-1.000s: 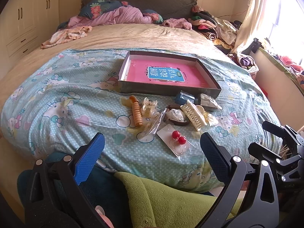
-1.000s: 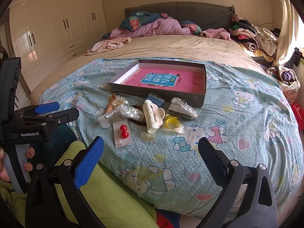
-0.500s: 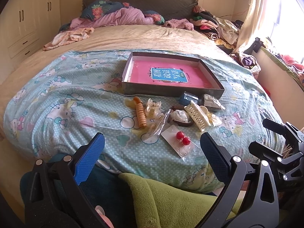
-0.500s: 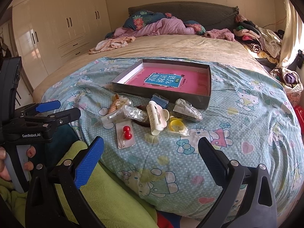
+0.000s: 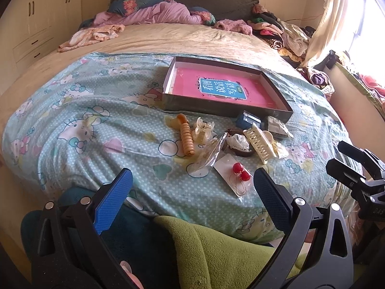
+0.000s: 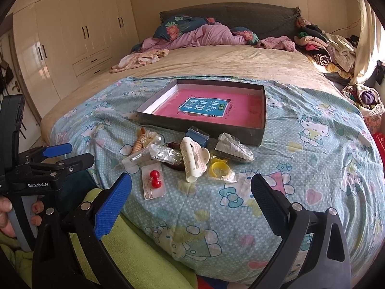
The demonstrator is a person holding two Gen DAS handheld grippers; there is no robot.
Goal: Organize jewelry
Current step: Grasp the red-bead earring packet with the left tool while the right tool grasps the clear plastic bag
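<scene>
A card of red ball earrings lies on the bed's cartoon-print blanket, at the near edge of a jumble of hair accessories: a cream claw clip, a tan spiral clip, and a yellow ring. Just beyond that jumble sits a shallow grey box with a pink book inside. The left gripper and right gripper hang over the bed's near edge, short of the earrings, both with jaws spread wide and empty.

Bright daylight, fisheye views
Sun from the window blows out the right edge; corners are dark and bent.
</scene>
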